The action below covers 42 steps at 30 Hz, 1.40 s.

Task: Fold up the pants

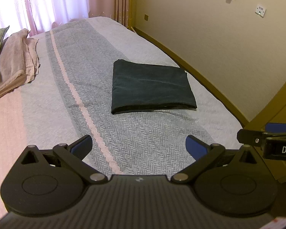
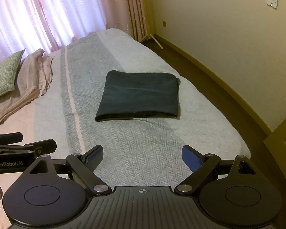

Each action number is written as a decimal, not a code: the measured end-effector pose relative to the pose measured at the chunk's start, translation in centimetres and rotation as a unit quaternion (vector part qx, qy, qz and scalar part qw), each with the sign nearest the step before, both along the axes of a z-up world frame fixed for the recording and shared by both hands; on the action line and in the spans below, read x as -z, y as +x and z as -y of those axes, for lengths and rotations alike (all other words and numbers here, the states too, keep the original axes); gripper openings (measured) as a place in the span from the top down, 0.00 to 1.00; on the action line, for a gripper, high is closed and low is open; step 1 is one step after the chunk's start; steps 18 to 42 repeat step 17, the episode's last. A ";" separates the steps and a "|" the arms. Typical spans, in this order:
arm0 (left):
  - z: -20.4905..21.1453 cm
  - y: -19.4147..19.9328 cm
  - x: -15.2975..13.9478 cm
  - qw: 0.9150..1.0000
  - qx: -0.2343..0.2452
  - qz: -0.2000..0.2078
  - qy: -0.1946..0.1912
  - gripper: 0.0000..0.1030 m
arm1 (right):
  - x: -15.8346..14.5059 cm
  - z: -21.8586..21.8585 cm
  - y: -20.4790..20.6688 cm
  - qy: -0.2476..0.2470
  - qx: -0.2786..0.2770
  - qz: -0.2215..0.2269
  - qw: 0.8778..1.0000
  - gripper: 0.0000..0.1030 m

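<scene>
Dark teal pants (image 1: 152, 87), folded into a flat, thick rectangle, lie on a bed covered by a grey herringbone blanket (image 1: 143, 143) with one pale pink stripe. They sit toward the bed's right edge, near the cream wall (image 1: 219, 38), the rounded fold facing the foot of the bed. Both handheld black grippers hang above the foot end, well apart from the pants. The left gripper (image 1: 139, 145) has its blue-padded jaws spread wide and holds nothing. The right gripper (image 2: 142, 155) is likewise wide and empty. Rumpled pink bedding (image 2: 34, 72) and a green checked pillow (image 2: 5, 74) lie along the bed's left edge, below pink curtains (image 2: 47, 9).
</scene>
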<state>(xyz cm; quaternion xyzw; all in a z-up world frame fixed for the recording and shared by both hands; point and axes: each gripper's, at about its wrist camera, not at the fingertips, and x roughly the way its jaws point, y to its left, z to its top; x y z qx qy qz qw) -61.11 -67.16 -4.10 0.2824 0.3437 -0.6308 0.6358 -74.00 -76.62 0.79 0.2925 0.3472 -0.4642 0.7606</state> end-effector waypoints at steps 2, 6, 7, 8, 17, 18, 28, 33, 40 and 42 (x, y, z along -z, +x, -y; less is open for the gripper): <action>0.1 -0.2 0.0 1.000 0.000 0.000 0.000 0.01 | 0.0 0.3 -0.1 0.000 -0.001 0.000 1.000 0.16; 0.3 -0.5 0.1 1.000 -0.003 0.001 0.000 0.01 | 0.1 0.7 -0.2 0.001 -0.004 0.000 1.000 0.16; 0.4 -0.6 0.1 1.000 -0.004 0.001 0.000 0.01 | 0.1 0.8 -0.3 0.001 -0.005 0.001 1.000 0.16; 0.5 -0.7 0.2 1.000 -0.005 0.002 0.001 0.01 | 0.1 1.0 -0.4 0.002 -0.006 0.001 1.000 0.16; 1.1 -1.7 0.2 1.000 -0.018 -0.003 -0.011 0.01 | 0.4 2.6 -1.1 0.007 -0.021 0.007 1.000 0.16; 1.1 -1.7 0.2 1.000 -0.018 -0.003 -0.011 0.01 | 0.4 2.6 -1.1 0.007 -0.021 0.007 1.000 0.16; 1.1 -1.7 0.2 1.000 -0.018 -0.003 -0.011 0.01 | 0.4 2.6 -1.1 0.007 -0.021 0.007 1.000 0.16; 1.1 -1.7 0.2 1.000 -0.018 -0.003 -0.011 0.01 | 0.4 2.6 -1.1 0.007 -0.021 0.007 1.000 0.16; 1.1 -1.7 0.2 1.000 -0.018 -0.003 -0.011 0.01 | 0.4 2.6 -1.1 0.007 -0.021 0.007 1.000 0.16; 1.1 -1.7 0.2 1.000 -0.018 -0.003 -0.011 0.01 | 0.4 2.6 -1.1 0.007 -0.021 0.007 1.000 0.16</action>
